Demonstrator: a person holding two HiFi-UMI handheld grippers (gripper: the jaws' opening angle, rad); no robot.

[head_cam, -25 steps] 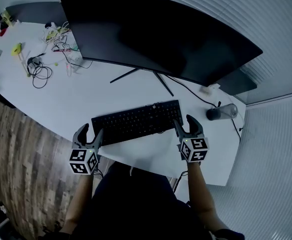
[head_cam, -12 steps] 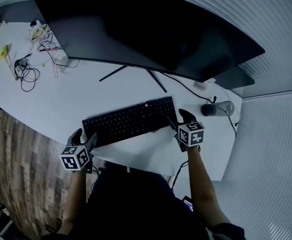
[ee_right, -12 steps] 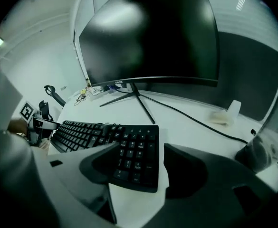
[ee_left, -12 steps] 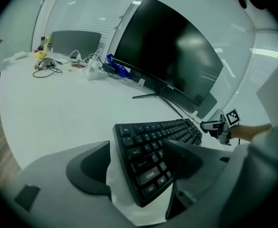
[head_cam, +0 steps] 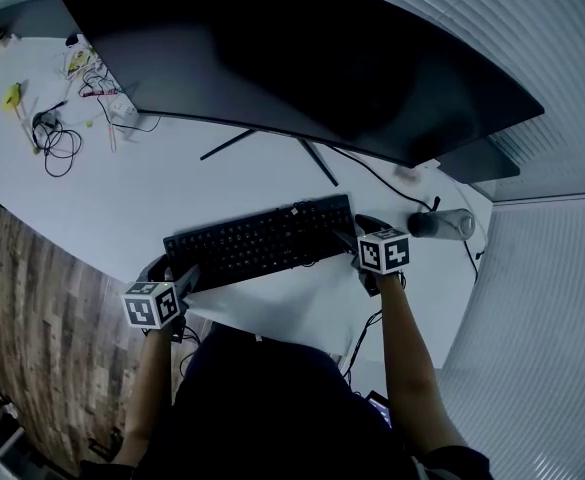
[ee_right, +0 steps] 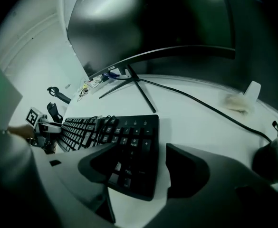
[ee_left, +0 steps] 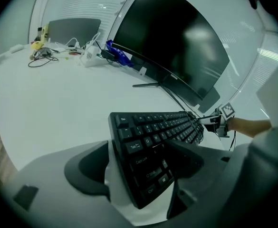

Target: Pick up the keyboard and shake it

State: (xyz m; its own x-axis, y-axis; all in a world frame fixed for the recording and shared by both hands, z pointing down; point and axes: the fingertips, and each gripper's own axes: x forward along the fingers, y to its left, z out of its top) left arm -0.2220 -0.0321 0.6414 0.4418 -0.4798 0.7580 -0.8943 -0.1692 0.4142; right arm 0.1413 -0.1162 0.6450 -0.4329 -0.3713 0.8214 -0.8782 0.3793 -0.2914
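Note:
A black keyboard lies flat on the white desk, in front of the monitor. My left gripper is at its left end. In the left gripper view that end of the keyboard sits between the opening jaws of the left gripper; a strip of white desk shows beside the left finger. My right gripper is at the right end. In the right gripper view the number-pad end of the keyboard sits between the opening jaws of the right gripper, and the right finger stands clear of the edge.
A wide curved monitor on thin stand legs stands just behind the keyboard. A dark cable runs right to a grey cylinder. Loose cables and small items lie far left. The desk's front edge runs close under both grippers.
Both grippers have moved forward from the desk's front edge onto the keyboard's two ends, and their jaws have widened around it. The keyboard has stayed on the desk.

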